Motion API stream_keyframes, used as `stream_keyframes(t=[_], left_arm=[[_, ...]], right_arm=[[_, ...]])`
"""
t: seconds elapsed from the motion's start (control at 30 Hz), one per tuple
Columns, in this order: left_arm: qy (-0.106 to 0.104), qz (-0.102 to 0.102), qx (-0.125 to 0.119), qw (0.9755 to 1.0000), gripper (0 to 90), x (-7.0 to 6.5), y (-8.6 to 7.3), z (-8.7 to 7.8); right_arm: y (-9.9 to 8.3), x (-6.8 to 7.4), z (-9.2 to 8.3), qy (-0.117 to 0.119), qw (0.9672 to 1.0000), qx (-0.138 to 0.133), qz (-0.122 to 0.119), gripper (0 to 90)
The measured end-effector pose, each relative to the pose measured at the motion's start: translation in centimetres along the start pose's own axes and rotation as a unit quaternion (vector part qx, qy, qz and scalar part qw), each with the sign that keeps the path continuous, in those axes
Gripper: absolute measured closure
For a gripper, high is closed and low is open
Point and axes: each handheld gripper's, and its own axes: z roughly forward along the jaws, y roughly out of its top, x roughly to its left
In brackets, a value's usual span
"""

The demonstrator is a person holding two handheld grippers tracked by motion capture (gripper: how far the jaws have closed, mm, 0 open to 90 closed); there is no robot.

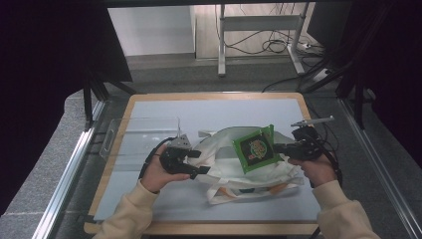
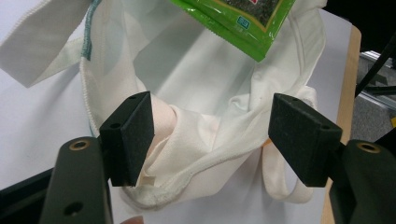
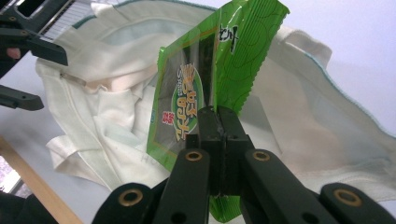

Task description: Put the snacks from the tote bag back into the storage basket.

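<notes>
A white cloth tote bag point(image 1: 224, 164) lies crumpled in the middle of the table, its mouth facing left. My left gripper point(image 1: 200, 162) is open at the bag's mouth. In the left gripper view the bag's rim point(image 2: 187, 154) bunches between the spread jaws, and the left pad point(image 2: 133, 135) touches the fabric. My right gripper point(image 1: 278, 148) is shut on the edge of a green snack packet point(image 1: 255, 149), holding it upright just above the bag. The right gripper view shows the packet point(image 3: 187, 93) rising from the closed jaws, with the bag point(image 3: 107, 107) behind it and the left gripper point(image 3: 46, 78) at the upper left.
A clear plastic tray point(image 1: 139, 137) rests on the grey mat point(image 1: 209, 112) to the left of the bag. The wooden table edge point(image 1: 209, 94) frames the mat. Beyond the table stand a metal desk frame point(image 1: 221, 45) and loose floor cables point(image 1: 271, 47).
</notes>
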Motion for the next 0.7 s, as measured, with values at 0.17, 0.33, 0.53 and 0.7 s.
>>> stream_keyframes(t=[0.17, 0.33, 0.53, 0.7], left_arm=[[0.012, 0.006, -0.009, 0.9999, 31.4, -0.3, 0.6, -0.9], [0.020, 0.005, -0.013, 0.9997, 31.4, -0.3, 0.9, -1.4], [0.021, 0.005, -0.014, 0.9997, 31.4, -0.4, 1.3, -1.4], [0.015, 0.002, -0.015, 0.9998, 31.4, -0.1, 2.1, -1.2]], right_arm=[[-0.1, -0.5, -0.5, 0.021, 0.9995, -0.016, -0.017, 89.9], [-0.5, -1.1, -0.7, 0.039, 0.9985, -0.032, -0.022, 89.9], [-0.8, -1.6, -0.9, 0.056, 0.9967, -0.049, -0.031, 89.9], [-0.6, -1.7, -1.2, 0.063, 0.9955, -0.057, -0.043, 90.0]])
